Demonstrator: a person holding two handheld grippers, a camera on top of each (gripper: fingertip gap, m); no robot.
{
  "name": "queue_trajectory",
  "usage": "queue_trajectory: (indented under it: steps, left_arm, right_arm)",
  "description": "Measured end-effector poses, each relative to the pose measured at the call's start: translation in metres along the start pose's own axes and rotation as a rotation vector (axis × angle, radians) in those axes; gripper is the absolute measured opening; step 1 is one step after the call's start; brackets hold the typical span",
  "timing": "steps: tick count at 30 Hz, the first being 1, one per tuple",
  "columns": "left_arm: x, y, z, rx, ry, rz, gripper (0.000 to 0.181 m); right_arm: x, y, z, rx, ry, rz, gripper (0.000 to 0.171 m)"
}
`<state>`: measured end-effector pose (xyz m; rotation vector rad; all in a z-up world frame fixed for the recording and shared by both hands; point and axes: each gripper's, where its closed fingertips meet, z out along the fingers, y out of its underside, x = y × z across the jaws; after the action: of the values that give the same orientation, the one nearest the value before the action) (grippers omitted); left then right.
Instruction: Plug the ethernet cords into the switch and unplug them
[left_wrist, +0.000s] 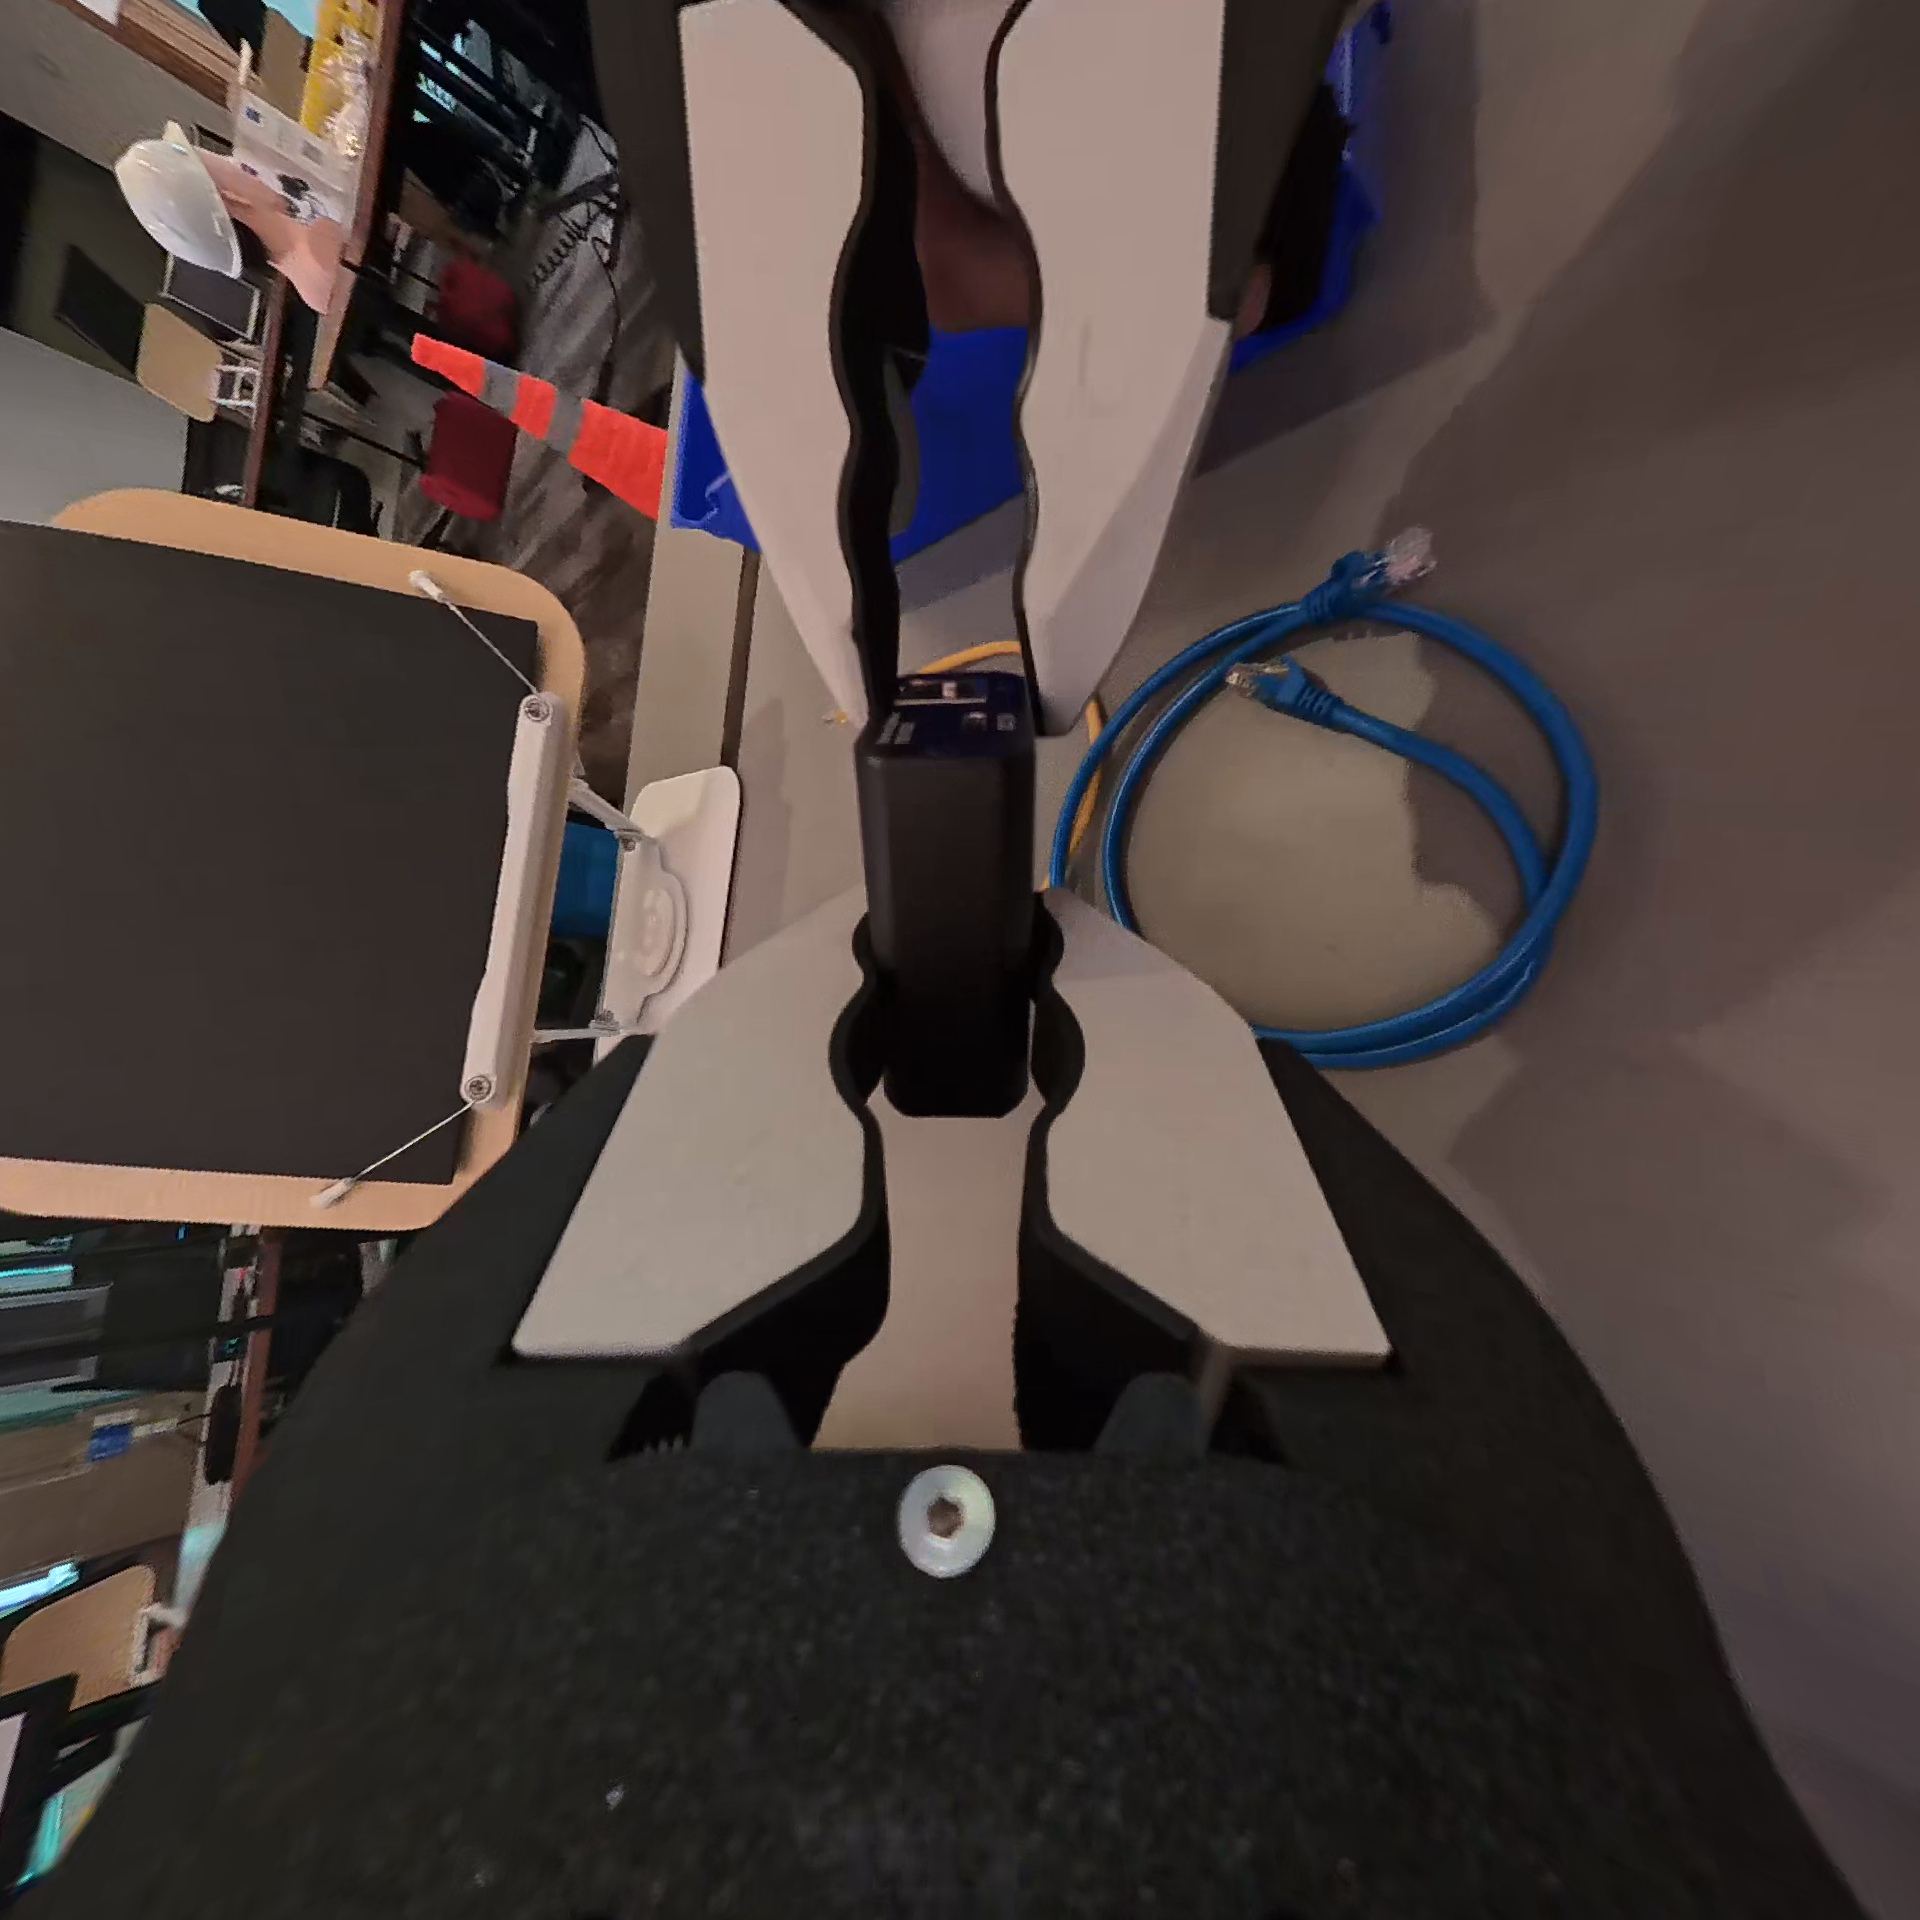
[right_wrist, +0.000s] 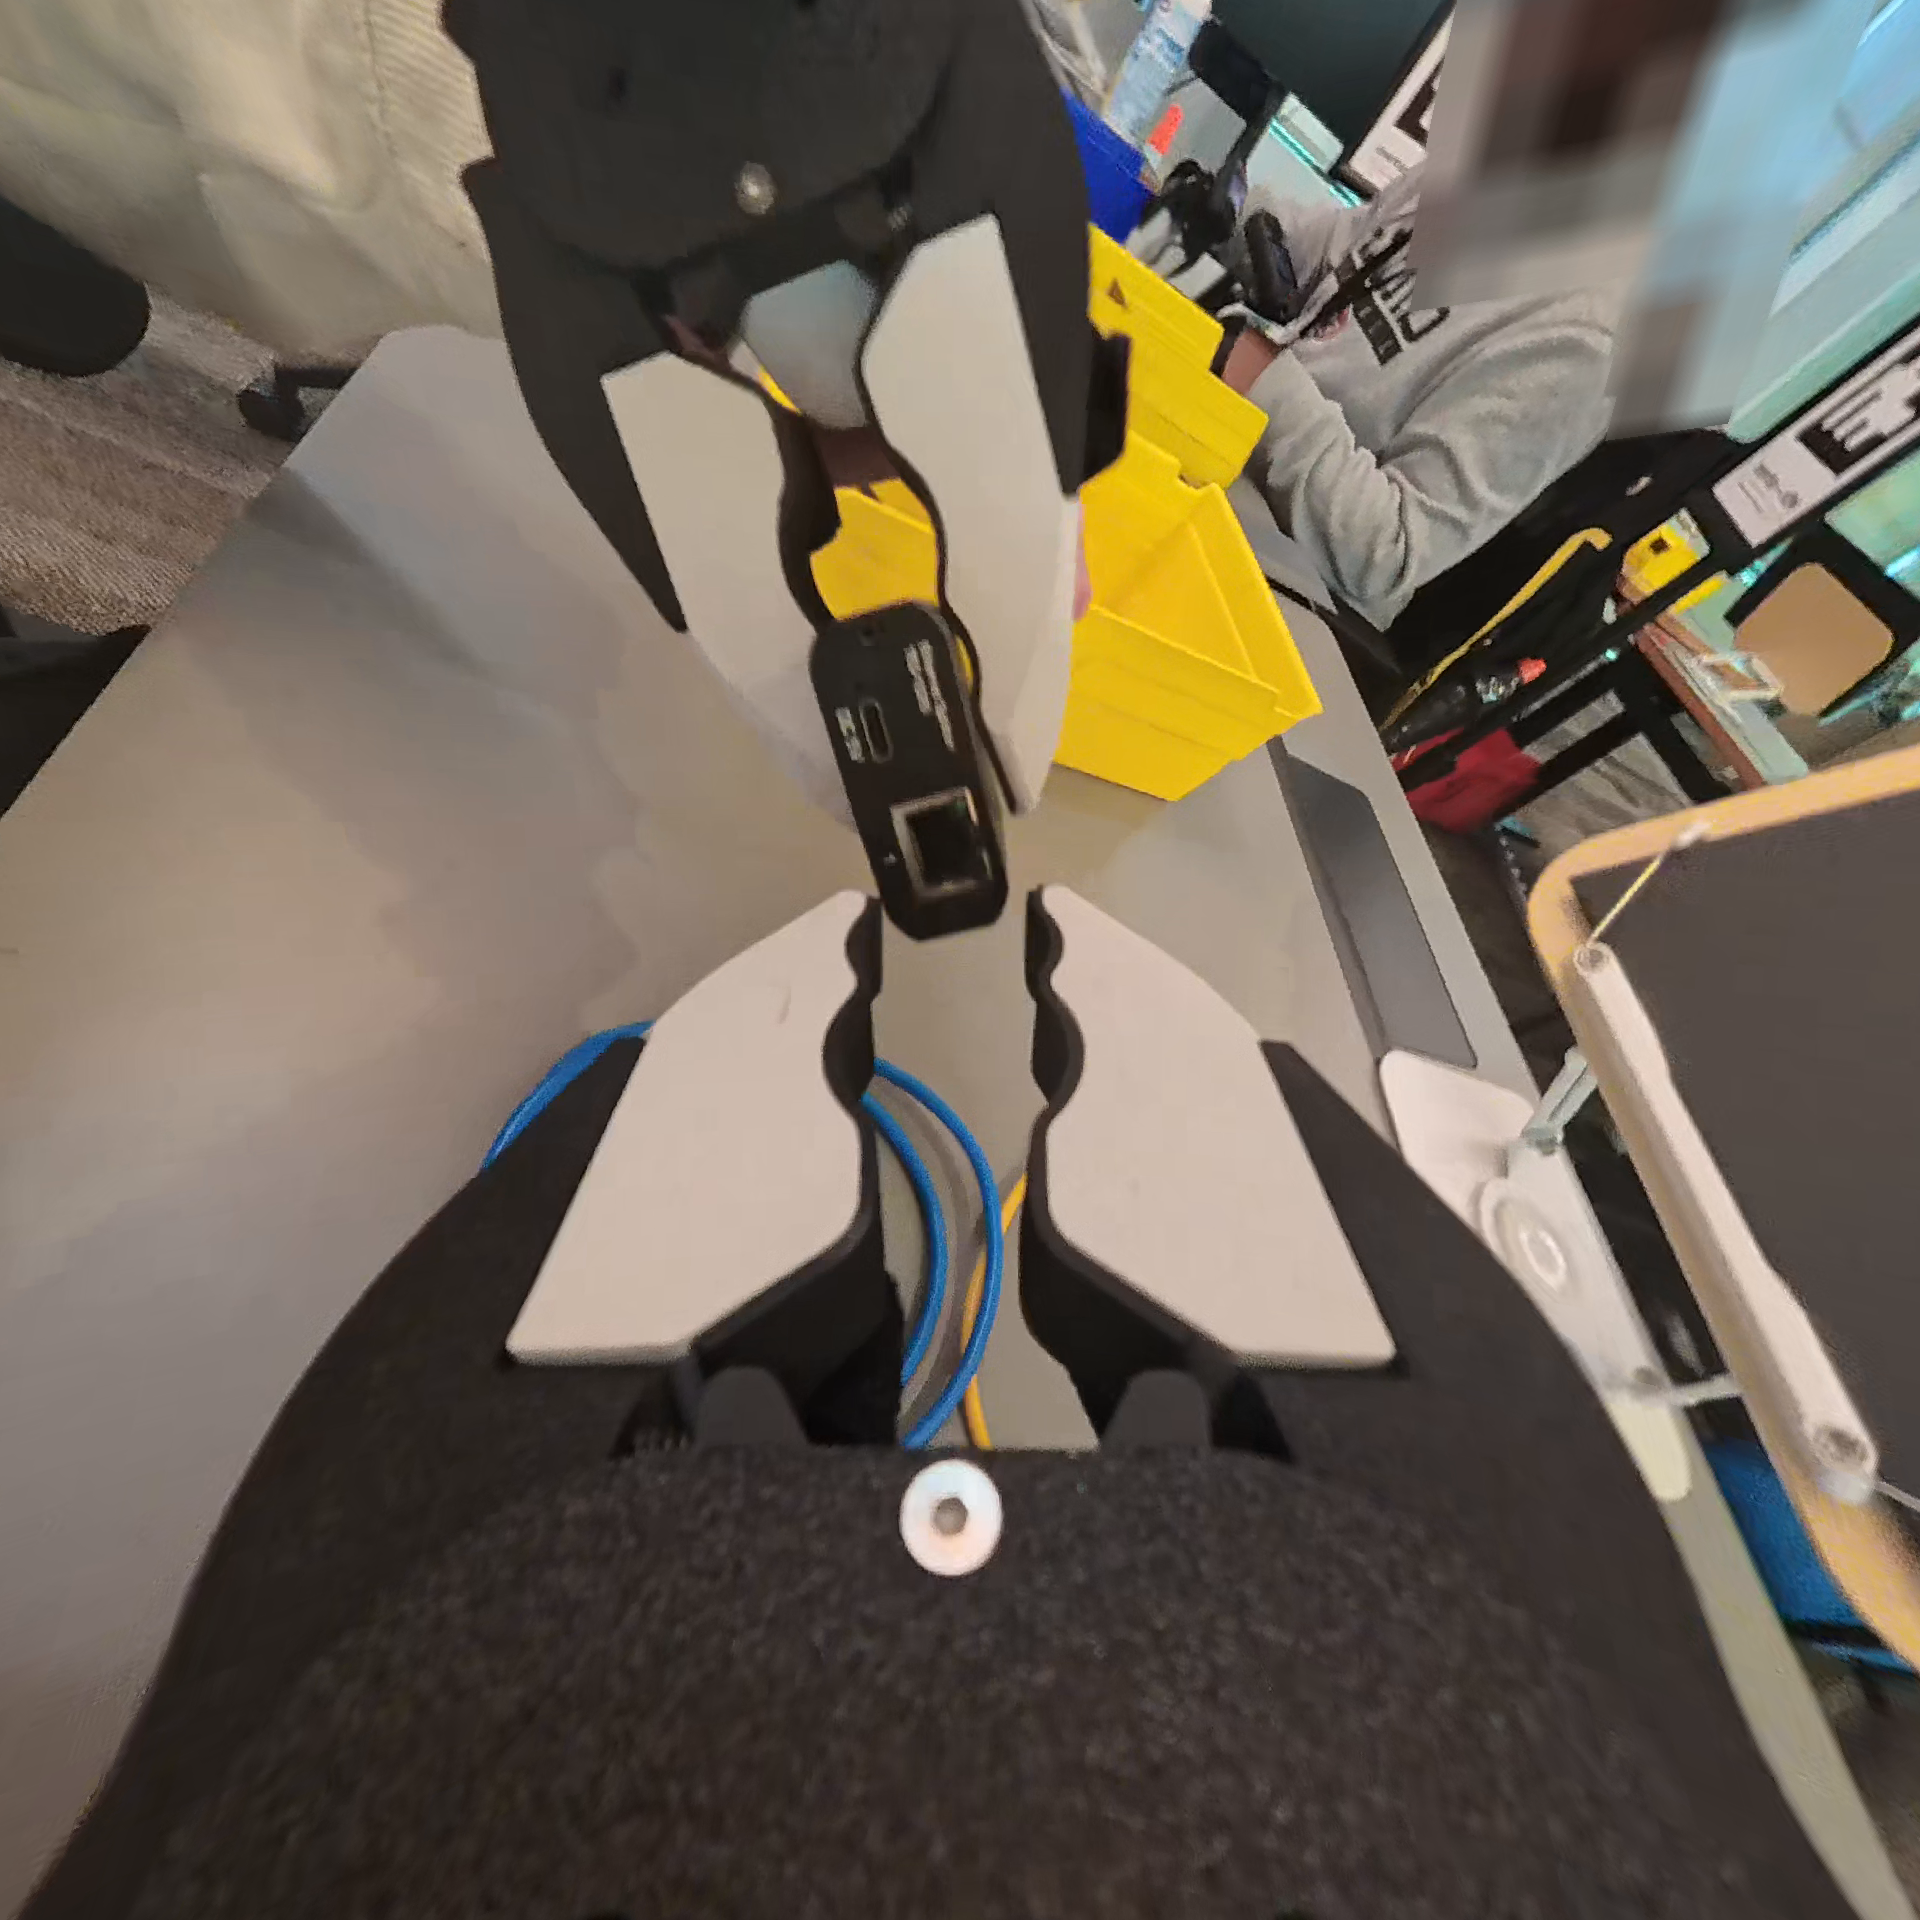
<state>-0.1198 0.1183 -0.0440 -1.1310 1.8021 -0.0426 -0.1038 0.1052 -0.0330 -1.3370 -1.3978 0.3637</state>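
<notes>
1. The small black box-shaped plastic switch (left_wrist: 948, 914) is the landmark. The left gripper (left_wrist: 951, 935) is clamped on its body and lifts it clear of the grey table (right_wrist: 312, 831).
2. The right gripper (right_wrist: 951, 914) has its fingers apart and holds nothing. Its tips sit just beside the switch's open port end (right_wrist: 943, 840).
3. The coiled blue ethernet cord (left_wrist: 1455, 831) lies on the table beside the switch, both clear-tipped plugs free. A thin yellow cord (right_wrist: 982, 1309) lies beneath it.
4. Likely step: fetch a plug. Keep the switch steady, port facing the right gripper.
5. Grip the blue plug by its boot, clip side matched to the port's notch, then push straight in.
</notes>
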Motion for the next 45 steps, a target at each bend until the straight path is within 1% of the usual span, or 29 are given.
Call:
queue_trajectory:
  steps: [2, 3, 5, 10, 13, 15, 17, 20, 25, 29, 31, 32, 33, 37, 39, 40, 41, 42, 43, 44, 45]
  left_arm:
    - [0.002, -0.003, 0.0, 0.021, 0.005, -0.017, 0.024]
    - [0.002, -0.004, 0.0, 0.023, -0.004, -0.017, 0.024]
    - [0.002, -0.001, 0.001, -0.007, -0.016, -0.005, 0.023]
    - [0.004, -0.005, -0.002, 0.01, -0.017, -0.007, 0.024]
    - [0.006, -0.007, -0.002, 0.023, -0.009, 0.012, 0.025]
    - [0.009, -0.013, -0.001, 0.052, 0.012, -0.014, 0.025]
    - [0.01, -0.007, 0.003, 0.005, 0.016, -0.004, 0.026]
    - [0.01, -0.004, 0.006, -0.012, -0.01, 0.02, 0.025]
    - [0.015, 0.008, 0.018, -0.124, -0.034, 0.024, 0.025]
    - [0.018, 0.013, 0.025, -0.166, -0.06, -0.005, 0.025]
    - [0.026, 0.028, 0.032, -0.242, -0.02, -0.043, 0.025]
    - [0.03, 0.039, 0.037, -0.288, -0.003, -0.066, 0.028]
    - [0.032, 0.041, 0.04, -0.282, -0.008, -0.091, 0.027]
    - [0.029, 0.027, 0.025, -0.14, -0.054, -0.222, 0.025]
    - [0.03, 0.023, 0.017, -0.102, -0.103, -0.219, 0.025]
    - [0.031, 0.022, 0.014, -0.081, -0.118, -0.214, 0.025]
    - [0.031, 0.017, 0.009, -0.02, -0.132, -0.204, 0.025]
    - [0.035, 0.003, 0.002, 0.079, -0.114, -0.202, 0.025]
    - [0.038, -0.007, -0.003, 0.122, -0.102, -0.209, 0.025]
    - [0.038, -0.002, -0.002, 0.059, -0.114, -0.192, 0.026]
    - [0.036, 0.005, -0.001, 0.004, -0.135, -0.17, 0.025]
  right_arm:
    - [-0.001, 0.001, -0.002, 0.007, 0.004, 0.011, 0.028]
    - [-0.003, 0.0, -0.001, 0.018, 0.005, -0.01, 0.022]
    - [-0.003, 0.001, 0.0, 0.018, 0.031, -0.065, 0.021]
    - [-0.004, -0.005, -0.001, 0.075, -0.002, -0.065, 0.021]
    - [-0.006, -0.003, 0.004, 0.076, -0.042, -0.045, 0.021]
    - [-0.009, 0.001, 0.009, 0.064, -0.066, -0.044, 0.021]
    - [-0.008, 0.007, 0.013, 0.032, -0.061, -0.045, 0.021]
    - [-0.008, 0.011, 0.014, 0.013, -0.056, -0.047, 0.02]
    - [-0.007, 0.029, 0.021, -0.113, -0.023, -0.08, 0.02]
    - [-0.009, 0.034, 0.02, -0.121, -0.013, -0.06, 0.02]
    - [-0.014, 0.037, 0.023, -0.133, -0.029, -0.055, 0.02]
    - [-0.018, 0.031, 0.024, -0.09, -0.041, -0.039, 0.02]
    - [-0.019, 0.033, 0.025, -0.106, -0.039, -0.017, 0.02]
    - [-0.02, 0.013, 0.021, -0.009, -0.062, 0.126, 0.019]
    - [-0.025, 0.006, 0.02, 0.015, -0.088, 0.136, 0.019]
    - [-0.028, 0.005, 0.022, 0.014, -0.1, 0.128, 0.014]
    - [-0.025, 0.015, 0.024, -0.047, -0.078, 0.135, 0.009]
    - [-0.026, 0.028, 0.029, -0.098, -0.096, 0.146, 0.005]
    - [-0.034, 0.03, 0.032, -0.076, -0.151, 0.166, 0.0]
    - [-0.039, 0.016, 0.032, 0.013, -0.173, 0.18, 0.0]
    - [-0.037, 0.017, 0.033, -0.026, -0.142, 0.163, 0.0]
